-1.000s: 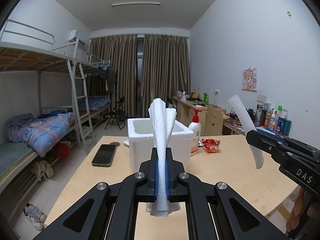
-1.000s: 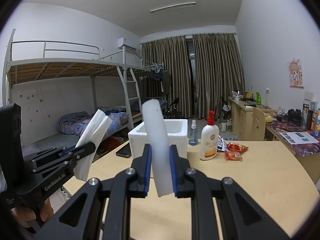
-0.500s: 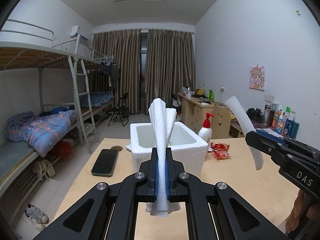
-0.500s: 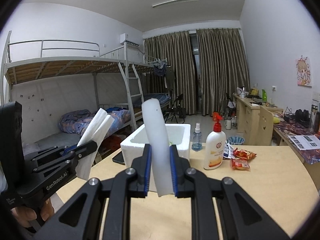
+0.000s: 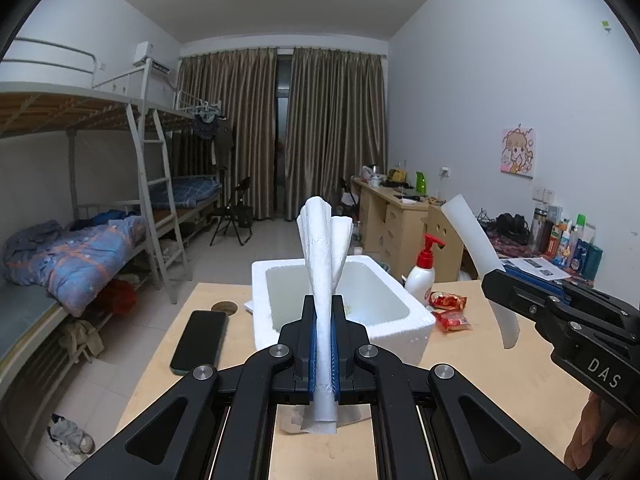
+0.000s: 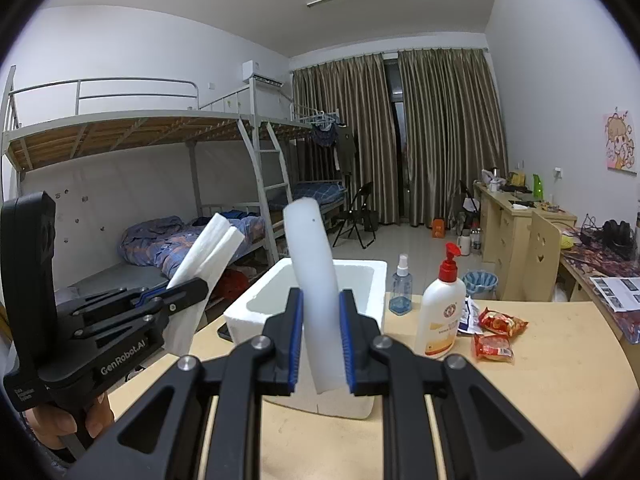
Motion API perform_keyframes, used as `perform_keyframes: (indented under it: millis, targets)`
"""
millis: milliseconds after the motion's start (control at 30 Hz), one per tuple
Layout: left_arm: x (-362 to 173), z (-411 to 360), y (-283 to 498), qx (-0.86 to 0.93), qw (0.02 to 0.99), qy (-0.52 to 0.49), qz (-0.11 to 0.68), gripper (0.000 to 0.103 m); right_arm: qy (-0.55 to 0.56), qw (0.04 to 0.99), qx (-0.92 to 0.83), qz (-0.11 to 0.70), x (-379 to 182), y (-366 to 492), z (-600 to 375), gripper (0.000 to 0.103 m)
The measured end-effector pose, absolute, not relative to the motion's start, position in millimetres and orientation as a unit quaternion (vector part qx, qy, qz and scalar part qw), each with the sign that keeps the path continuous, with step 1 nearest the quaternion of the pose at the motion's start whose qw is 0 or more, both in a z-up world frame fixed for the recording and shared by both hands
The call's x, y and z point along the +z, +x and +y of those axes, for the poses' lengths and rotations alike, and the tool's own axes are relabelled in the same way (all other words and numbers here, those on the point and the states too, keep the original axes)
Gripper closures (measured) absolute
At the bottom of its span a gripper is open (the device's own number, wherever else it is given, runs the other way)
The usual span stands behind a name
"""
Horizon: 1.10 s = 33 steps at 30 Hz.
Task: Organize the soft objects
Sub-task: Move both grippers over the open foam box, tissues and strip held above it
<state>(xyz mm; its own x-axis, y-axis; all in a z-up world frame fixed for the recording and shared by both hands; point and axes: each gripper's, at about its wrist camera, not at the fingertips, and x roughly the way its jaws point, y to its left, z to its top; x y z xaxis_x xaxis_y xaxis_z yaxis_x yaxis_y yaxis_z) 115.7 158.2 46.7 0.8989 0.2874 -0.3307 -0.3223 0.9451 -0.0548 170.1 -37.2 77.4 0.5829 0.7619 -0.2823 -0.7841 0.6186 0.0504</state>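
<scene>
Wooden table (image 5: 500, 392), foam box (image 5: 404, 326), bunk beds (image 6: 160, 184) (dorm room), left gripper (image 5: 324, 354) pinching tissue (image 5: 322, 264), right gripper (image 6: 320, 344) pinching foam strip (image 6: 316, 280)

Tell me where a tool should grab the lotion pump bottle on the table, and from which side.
Grip the lotion pump bottle across its white body, below the red pump, coming in level from the near table edge. It stands upright and its flanks look smooth and fairly parallel. The pump head is narrow and would likely slip. The foam box and small spray bottle sit on its left, snack packets on its right, so the near side looks clearest.

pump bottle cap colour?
Red, on the white pump bottle; clearest in the right wrist view.
</scene>
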Motion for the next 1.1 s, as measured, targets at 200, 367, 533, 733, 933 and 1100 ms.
perform_keyframes:
  millis: [200, 367, 533, 733, 933, 1100]
  targets:
    - [45.5, 168.7, 141.9, 0.157, 0.97, -0.056, 0.176, 0.097, -0.038, 0.888, 0.432, 0.15, 79.4, 189.9, -25.5, 0.082]
    - [44.9, 173.8, 163.4, 0.155, 0.969, -0.057, 0.185, 0.097, -0.044, 0.887, 0.433, 0.152, 81.0, 198.6, -16.8, 0.082]
    - [42.9, 176.0, 180.1, 0.155, 0.968, -0.053, 0.19, 0.097, -0.048, 0.885, 0.435, 0.16, 78.9, 210.5, -7.6, 0.082]
    - [40.3, 184.2, 199.6, 0.148, 0.967, -0.059, 0.201, 0.097, -0.051, 0.885, 0.431, 0.169, 76.9, 222.4, 0.3, 0.082]
    - [34.7, 192.8, 216.9, 0.144, 0.965, -0.06, 0.212, 0.097, -0.053, 0.888, 0.422, 0.176, 78.4, 229.3, 6.8, 0.082]
    - [27.0, 200.1, 232.9, 0.135, 0.962, -0.064, 0.228, 0.097, -0.055, 0.888, 0.419, 0.18, 78.2, 234.3, 11.2, 0.082]
